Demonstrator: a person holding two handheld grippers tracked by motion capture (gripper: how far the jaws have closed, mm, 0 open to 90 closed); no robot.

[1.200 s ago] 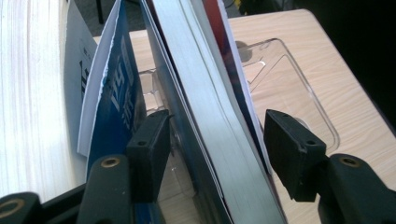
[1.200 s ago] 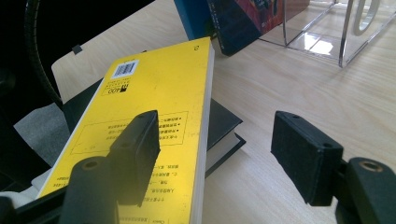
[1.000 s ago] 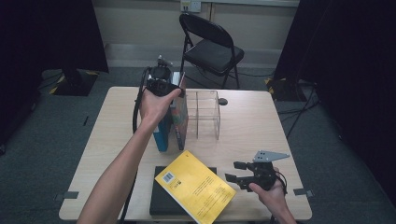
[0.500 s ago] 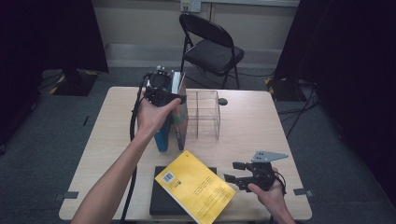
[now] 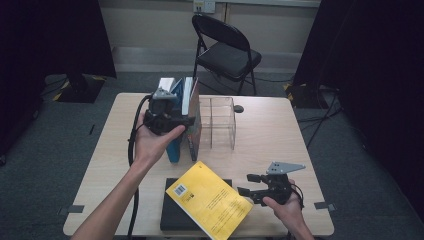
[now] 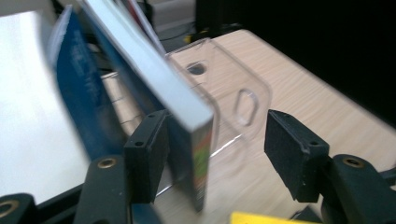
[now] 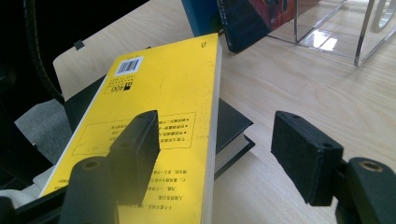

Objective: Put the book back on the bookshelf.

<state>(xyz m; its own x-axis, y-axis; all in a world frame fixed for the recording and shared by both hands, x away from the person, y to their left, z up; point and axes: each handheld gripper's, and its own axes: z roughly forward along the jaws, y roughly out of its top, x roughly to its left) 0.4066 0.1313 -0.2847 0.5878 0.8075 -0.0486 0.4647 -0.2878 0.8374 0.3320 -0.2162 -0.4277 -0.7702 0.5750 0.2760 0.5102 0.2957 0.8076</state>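
Note:
Two books stand upright against a clear organizer point(image 5: 220, 125): a blue book point(image 5: 174, 147) and a dark-covered book point(image 5: 192, 135). My left gripper point(image 5: 180, 122) is open at their near side. In the left gripper view the dark-covered book point(image 6: 187, 102) stands between the jaws, close to the left one, with the blue book point(image 6: 79, 93) outside it. A yellow book point(image 5: 207, 202) lies askew on a black book point(image 5: 170, 217) at the table's front. My right gripper point(image 5: 245, 184) is open at the yellow book's right edge, which runs between the jaws in the right gripper view point(image 7: 217, 154).
The clear organizer point(image 6: 233, 88) has open compartments with nothing in them. Bare wooden table point(image 5: 280, 145) lies to its right and behind the right gripper. A black folding chair point(image 5: 227, 55) stands beyond the far edge. Dark curtains flank the room.
My left gripper has come down from the top of the upright books toward their near side. The right gripper has stayed beside the yellow book.

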